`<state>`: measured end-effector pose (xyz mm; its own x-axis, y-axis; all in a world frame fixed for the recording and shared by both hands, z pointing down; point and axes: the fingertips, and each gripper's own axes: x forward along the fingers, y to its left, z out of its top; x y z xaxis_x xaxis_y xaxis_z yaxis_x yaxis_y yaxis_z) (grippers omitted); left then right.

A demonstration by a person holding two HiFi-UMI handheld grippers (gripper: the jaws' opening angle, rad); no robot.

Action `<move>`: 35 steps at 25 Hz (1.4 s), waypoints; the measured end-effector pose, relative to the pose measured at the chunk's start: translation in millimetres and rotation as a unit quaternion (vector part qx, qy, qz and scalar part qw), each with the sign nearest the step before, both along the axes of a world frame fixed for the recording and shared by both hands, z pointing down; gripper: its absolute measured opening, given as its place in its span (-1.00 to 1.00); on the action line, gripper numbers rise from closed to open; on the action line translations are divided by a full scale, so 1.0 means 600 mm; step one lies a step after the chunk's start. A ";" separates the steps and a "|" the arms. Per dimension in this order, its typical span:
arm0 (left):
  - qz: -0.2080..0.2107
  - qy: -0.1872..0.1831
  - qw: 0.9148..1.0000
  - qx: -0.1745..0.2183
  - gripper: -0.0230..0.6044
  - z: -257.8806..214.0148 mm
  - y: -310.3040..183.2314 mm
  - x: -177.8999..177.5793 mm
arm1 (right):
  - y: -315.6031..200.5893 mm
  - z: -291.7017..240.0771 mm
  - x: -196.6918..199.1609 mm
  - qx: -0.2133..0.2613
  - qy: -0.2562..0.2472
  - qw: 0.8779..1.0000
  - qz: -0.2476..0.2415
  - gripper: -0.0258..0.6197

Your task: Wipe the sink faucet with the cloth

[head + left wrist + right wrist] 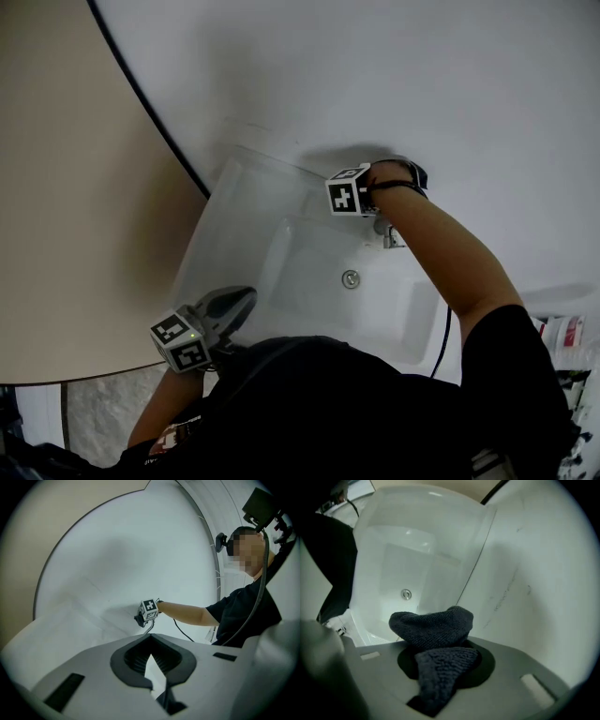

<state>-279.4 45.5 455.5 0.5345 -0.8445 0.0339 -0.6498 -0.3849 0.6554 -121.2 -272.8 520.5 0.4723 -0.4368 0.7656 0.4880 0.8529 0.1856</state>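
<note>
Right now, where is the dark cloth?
In the right gripper view, the dark cloth is bunched in the right gripper, above the white sink. The head view shows that gripper at the faucet.

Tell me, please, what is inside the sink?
A round drain shows on the sink's white bottom. The person's dark shirt covers the near part, so anything there is unseen.

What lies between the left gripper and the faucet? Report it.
Only the white sink basin, with its drain, lies between the left gripper and the faucet; the head view shows it.
</note>
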 end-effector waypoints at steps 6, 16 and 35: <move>0.001 -0.005 1.000 0.000 -0.93 -0.010 0.011 0.008 | 0.054 0.008 0.028 -0.009 -0.087 0.994 -0.057 -0.67; 0.042 -0.009 0.999 -0.015 -0.93 -0.020 -0.016 0.066 | -0.032 -0.209 0.065 -0.005 -0.778 0.599 0.188 -0.66; 0.020 0.007 1.000 0.002 -0.93 -0.005 -0.006 0.031 | 0.017 -0.267 -0.003 0.031 -0.718 0.695 0.016 -0.66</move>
